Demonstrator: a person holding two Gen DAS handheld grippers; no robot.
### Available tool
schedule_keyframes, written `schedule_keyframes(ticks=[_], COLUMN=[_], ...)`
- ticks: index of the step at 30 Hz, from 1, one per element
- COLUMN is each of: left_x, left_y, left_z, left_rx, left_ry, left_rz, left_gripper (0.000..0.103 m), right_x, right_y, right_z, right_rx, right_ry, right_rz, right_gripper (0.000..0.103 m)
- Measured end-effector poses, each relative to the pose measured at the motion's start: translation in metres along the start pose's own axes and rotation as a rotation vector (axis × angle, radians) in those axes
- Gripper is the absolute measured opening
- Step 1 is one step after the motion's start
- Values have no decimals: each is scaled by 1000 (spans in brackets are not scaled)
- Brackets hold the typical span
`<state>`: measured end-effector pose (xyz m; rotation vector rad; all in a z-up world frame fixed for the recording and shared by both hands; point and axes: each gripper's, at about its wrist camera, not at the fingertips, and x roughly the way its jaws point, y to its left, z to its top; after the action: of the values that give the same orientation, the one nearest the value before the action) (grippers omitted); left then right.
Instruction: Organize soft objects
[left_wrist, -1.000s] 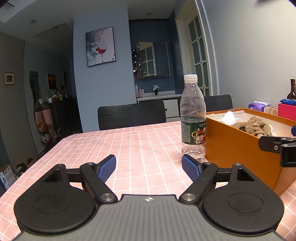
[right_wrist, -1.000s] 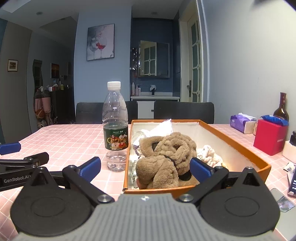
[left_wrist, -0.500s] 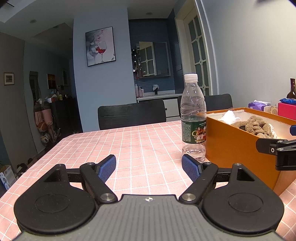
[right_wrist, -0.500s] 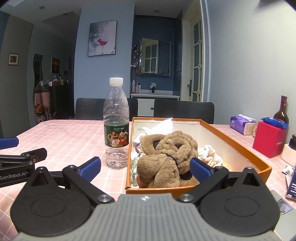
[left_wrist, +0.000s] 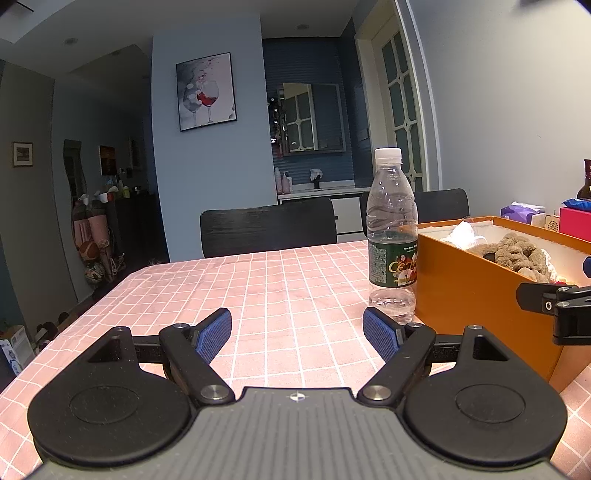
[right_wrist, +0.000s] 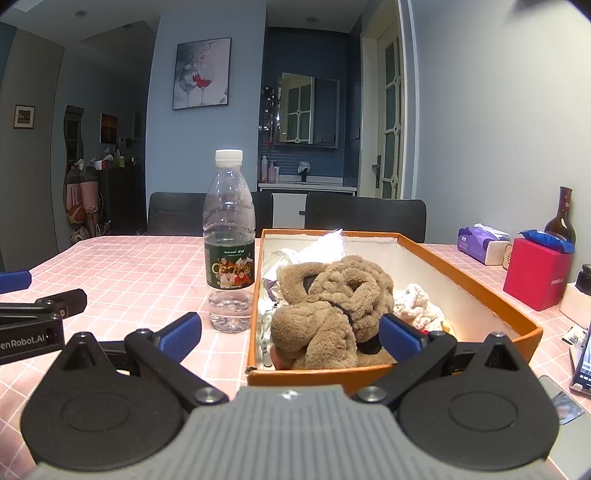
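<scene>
An orange box (right_wrist: 480, 284) (left_wrist: 469, 288) stands on the pink checked tablecloth (left_wrist: 258, 288). Inside it lies a brown plush toy (right_wrist: 332, 302) (left_wrist: 517, 251), with a white fluffy piece (right_wrist: 417, 306) to its right and crumpled white plastic (right_wrist: 325, 243) behind. My right gripper (right_wrist: 291, 332) is open in front of the box's near wall, with nothing between its fingers. My left gripper (left_wrist: 297, 334) is open and empty over the cloth, left of the box. A clear water bottle (right_wrist: 229, 240) (left_wrist: 392, 236) stands upright against the box's left side.
On the right of the table are a red box (right_wrist: 539, 277), a purple tissue pack (right_wrist: 480, 243), a dark glass bottle (right_wrist: 560, 218) and a phone (right_wrist: 583, 362). Black chairs (left_wrist: 269, 229) stand along the far edge. The cloth's left edge (left_wrist: 74, 317) drops off.
My right gripper has drifted left and slightly closer to the box, so the box and bottle sit further right in its view. The left gripper has barely moved.
</scene>
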<state>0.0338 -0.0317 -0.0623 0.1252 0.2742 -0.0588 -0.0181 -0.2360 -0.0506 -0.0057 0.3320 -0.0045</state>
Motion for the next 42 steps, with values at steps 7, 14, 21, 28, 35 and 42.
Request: schedule_keyframes(ticks=[7, 14, 21, 28, 35, 42], left_x=[0, -1, -1, 0, 0, 0], left_y=[1, 0, -2, -3, -4, -4], left_z=[0, 0, 0, 0, 0, 0], left_rx=[-2, -7, -6, -6, -7, -7], left_ry=[1, 6, 7, 8, 9, 10], left_rz=[-1, -5, -6, -8, -8, -9], left_gripper=[95, 95, 95, 95, 95, 95], right_x=[1, 2, 3, 3, 2, 2], right_y=[0, 0, 1, 0, 1, 1], right_z=[-1, -2, -3, -3, -3, -3], right_rx=[2, 2, -6, -6, -7, -7], right_ry=[4, 8, 6, 6, 5, 6], right_rz=[-4, -9, -13, -13, -15, -16], right_gripper=[100, 100, 100, 100, 100, 100])
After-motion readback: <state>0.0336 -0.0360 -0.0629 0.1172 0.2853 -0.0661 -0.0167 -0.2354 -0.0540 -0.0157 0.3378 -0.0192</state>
